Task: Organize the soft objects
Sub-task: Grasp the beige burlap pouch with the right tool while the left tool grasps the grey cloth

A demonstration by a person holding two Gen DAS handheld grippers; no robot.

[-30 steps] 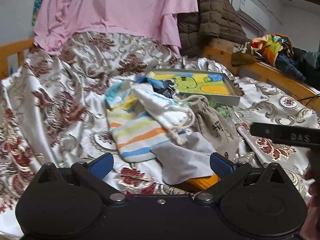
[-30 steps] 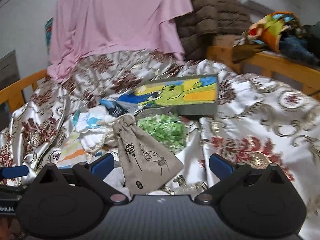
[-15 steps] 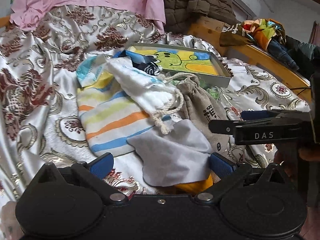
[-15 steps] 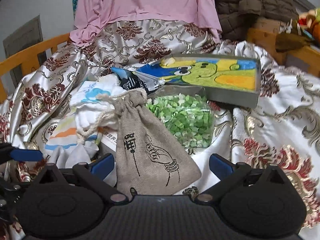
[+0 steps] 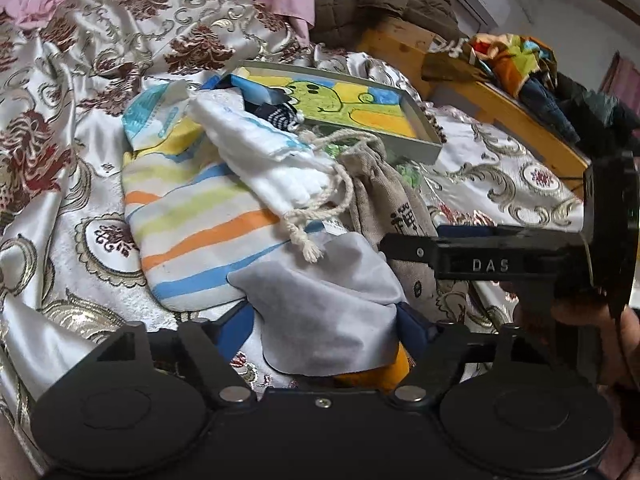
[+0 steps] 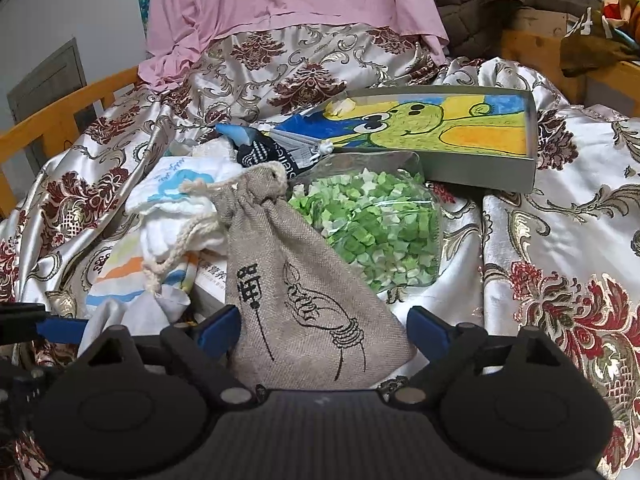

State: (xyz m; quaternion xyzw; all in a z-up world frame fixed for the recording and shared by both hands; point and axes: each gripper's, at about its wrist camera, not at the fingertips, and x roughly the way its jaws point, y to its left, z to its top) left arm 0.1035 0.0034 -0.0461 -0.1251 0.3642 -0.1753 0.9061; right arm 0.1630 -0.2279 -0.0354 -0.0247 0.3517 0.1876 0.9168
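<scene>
Burlap was the story on the right: the drawstring pouch lay flat on the brocade bedspread, its bottom end sitting between the released jaws of the right gripper, blue pads well apart on either side and not yet pressing it. Over on the left, the left gripper was spread just as wide around the near edge of a grey cloth, with something orange peeking out under that cloth. Neither tool had bitten down.

Everything else was heaped just beyond: a striped towel under a white cloth, the pouch's cord trailing across both, a clear bag of green bits touching the pouch's far side, and a picture-lined box behind it.

My read on handling: that pouch looked coarse, limp and light, so it should grip well; pinching the bottom corner or the gathered neck would lift it cleanly, though the cord may drag the white cloth along. The grey cloth looked thin and floppy, best taken by its edge, and likely to slide on the satin.
</scene>
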